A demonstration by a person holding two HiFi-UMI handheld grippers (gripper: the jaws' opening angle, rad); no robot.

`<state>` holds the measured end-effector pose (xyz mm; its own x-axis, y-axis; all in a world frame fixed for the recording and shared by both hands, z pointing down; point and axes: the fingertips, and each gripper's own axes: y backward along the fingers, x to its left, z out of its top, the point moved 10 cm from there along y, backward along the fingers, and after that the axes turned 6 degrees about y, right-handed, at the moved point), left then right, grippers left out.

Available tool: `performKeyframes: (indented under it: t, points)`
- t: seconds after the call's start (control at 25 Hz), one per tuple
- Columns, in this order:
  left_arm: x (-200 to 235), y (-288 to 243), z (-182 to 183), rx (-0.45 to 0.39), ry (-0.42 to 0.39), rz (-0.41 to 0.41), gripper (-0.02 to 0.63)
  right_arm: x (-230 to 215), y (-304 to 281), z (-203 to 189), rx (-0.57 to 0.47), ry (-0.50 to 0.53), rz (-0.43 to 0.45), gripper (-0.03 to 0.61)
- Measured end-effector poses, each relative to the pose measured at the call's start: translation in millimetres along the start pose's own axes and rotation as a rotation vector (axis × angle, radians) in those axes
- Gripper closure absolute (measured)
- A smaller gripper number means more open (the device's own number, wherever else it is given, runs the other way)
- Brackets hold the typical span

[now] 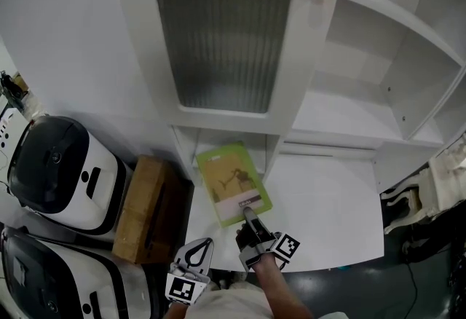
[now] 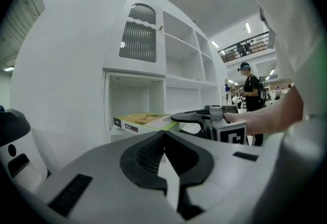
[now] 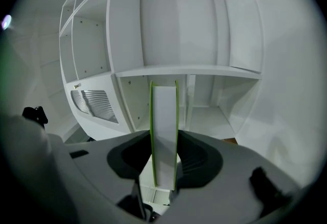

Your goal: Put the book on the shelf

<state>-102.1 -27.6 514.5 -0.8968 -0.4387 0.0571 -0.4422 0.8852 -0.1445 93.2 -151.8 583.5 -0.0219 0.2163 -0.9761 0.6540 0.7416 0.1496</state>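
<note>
A green-covered book [image 1: 233, 181] lies flat in the air in front of the white cabinet [image 1: 218, 33], its far end at the opening of the low compartment under the ribbed glass door. My right gripper [image 1: 250, 214] is shut on the book's near edge. In the right gripper view the white page edge of the book [image 3: 163, 131] stands between the two jaws, and the right gripper [image 3: 163, 141] points at the shelves. My left gripper [image 1: 199, 246] hovers to the left, shut and holding nothing. From the left gripper [image 2: 164, 136] I see the book [image 2: 145, 119] side-on.
Two black-and-white appliances [image 1: 58, 172] and a brown box [image 1: 149, 208] stand at the left. Open white shelves [image 1: 364, 106] lie right of the door. A carved white furniture piece [image 1: 426, 190] is at the far right. A person [image 2: 251, 90] stands in the background.
</note>
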Motion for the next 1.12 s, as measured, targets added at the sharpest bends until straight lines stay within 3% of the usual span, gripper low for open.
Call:
performKeyframes:
  t: [0.44,1.12]
  points:
    - [28,-2,4,0.006,0.001,-0.053,0.604,-12,-18,-10,-0.045,0.018,-0.061,0.426]
    - [76,4,4,-0.007,-0.018,-0.102,0.604,-24,-58,-21,-0.115,-0.016,-0.086,0.426]
